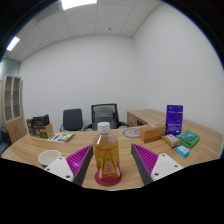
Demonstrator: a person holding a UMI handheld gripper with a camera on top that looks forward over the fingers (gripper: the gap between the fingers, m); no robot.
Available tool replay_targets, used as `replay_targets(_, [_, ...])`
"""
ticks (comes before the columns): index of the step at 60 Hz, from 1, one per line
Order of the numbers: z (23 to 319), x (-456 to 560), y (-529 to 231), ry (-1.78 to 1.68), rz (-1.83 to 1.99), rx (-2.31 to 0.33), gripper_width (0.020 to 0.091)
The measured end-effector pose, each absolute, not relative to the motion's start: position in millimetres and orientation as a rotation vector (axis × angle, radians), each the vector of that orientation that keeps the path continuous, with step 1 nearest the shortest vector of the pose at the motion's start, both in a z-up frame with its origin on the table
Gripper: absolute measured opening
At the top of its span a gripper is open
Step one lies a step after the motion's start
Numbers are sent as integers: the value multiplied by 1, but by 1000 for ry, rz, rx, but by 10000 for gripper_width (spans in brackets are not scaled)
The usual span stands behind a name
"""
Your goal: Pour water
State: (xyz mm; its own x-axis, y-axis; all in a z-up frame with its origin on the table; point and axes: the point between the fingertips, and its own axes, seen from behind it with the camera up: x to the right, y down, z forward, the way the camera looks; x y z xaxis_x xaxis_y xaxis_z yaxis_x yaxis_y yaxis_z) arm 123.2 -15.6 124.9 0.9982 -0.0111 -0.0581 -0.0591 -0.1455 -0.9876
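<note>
Gripper [107, 165] with two white fingers, magenta ridged pads [82, 160] inside

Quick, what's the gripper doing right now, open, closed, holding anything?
Gripper: shut on the bottle of amber drink; both purple pads press its sides, lifted above the table.

One bottle [106, 155], two chairs [72, 119], one purple box [174, 120].
</note>
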Motion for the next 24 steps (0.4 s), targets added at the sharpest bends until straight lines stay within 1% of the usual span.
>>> replay_targets(8, [144, 102, -92, 23, 99, -1710, 840])
replay_targets(16, [150, 72, -167, -19, 159, -1708, 837])
replay_targets(24, [155, 35, -221, -58, 269, -1683, 838])
